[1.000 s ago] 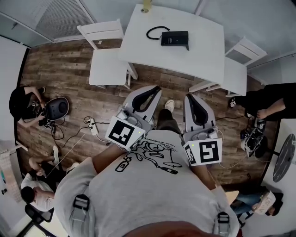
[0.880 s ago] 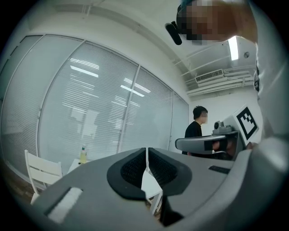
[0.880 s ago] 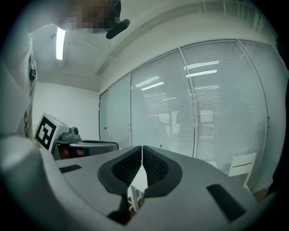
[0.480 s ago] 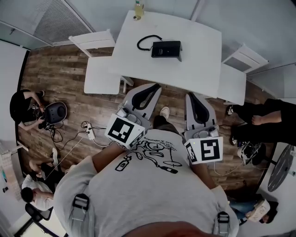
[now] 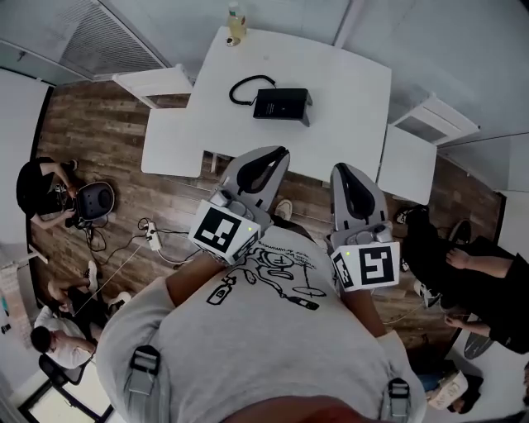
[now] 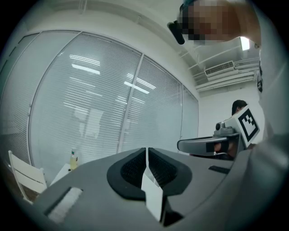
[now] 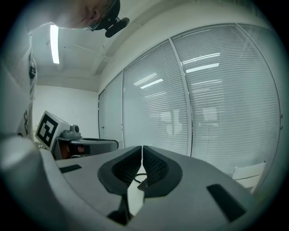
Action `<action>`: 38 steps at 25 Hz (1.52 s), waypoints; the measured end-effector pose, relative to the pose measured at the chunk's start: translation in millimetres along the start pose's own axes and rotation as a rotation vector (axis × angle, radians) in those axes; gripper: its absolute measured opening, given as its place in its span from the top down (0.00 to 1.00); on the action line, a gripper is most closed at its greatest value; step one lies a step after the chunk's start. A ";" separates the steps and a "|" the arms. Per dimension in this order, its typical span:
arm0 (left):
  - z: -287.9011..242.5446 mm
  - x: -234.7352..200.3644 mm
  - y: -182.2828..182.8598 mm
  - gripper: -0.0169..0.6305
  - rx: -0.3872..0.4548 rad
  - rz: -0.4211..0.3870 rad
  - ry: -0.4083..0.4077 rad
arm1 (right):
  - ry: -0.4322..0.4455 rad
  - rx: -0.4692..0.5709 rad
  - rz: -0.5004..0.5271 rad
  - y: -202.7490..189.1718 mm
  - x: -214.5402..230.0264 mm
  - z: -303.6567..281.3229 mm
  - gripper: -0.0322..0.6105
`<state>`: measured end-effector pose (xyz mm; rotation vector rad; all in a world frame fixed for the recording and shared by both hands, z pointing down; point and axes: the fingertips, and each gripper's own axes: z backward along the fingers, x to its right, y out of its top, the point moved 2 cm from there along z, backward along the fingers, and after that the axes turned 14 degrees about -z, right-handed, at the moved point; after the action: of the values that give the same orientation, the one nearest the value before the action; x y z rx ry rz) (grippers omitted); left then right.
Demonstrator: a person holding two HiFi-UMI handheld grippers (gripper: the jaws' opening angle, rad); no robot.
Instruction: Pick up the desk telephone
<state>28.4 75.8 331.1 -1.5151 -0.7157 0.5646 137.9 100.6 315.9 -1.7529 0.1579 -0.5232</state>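
Observation:
A black desk telephone (image 5: pixel 282 104) with a coiled cord (image 5: pixel 245 87) lies on the white table (image 5: pixel 347 99) at the top of the head view. My left gripper (image 5: pixel 279 154) and my right gripper (image 5: pixel 343 170) are held side by side in front of my chest, both short of the table's near edge and both shut with nothing between the jaws. In the left gripper view the left gripper (image 6: pixel 146 150) shows its black pads pressed together. Through the right gripper (image 7: pixel 142 149) a bit of the telephone (image 7: pixel 142 182) and cord shows low between the jaws.
A small yellow bottle (image 5: pixel 236 24) stands at the table's far left corner; the bottle (image 6: pixel 73 160) also shows in the left gripper view. White chairs (image 5: pixel 167 130) flank the table, another chair (image 5: pixel 413 157) on the right. People sit on the wooden floor (image 5: pixel 91 132) at left and right, with cables.
The table and telephone have come closer and lower in the head view as I walked towards them. Both grippers stay shut, held the same way in front of me.

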 end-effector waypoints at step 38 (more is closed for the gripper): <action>-102.6 -224.7 -30.8 0.95 -0.028 0.060 -0.061 | -0.057 -0.051 -0.019 28.3 15.8 -243.3 0.94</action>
<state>-53.7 -158.0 353.7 -1.5549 -0.7298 0.6503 53.1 -129.2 331.9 -1.8188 0.1155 -0.4858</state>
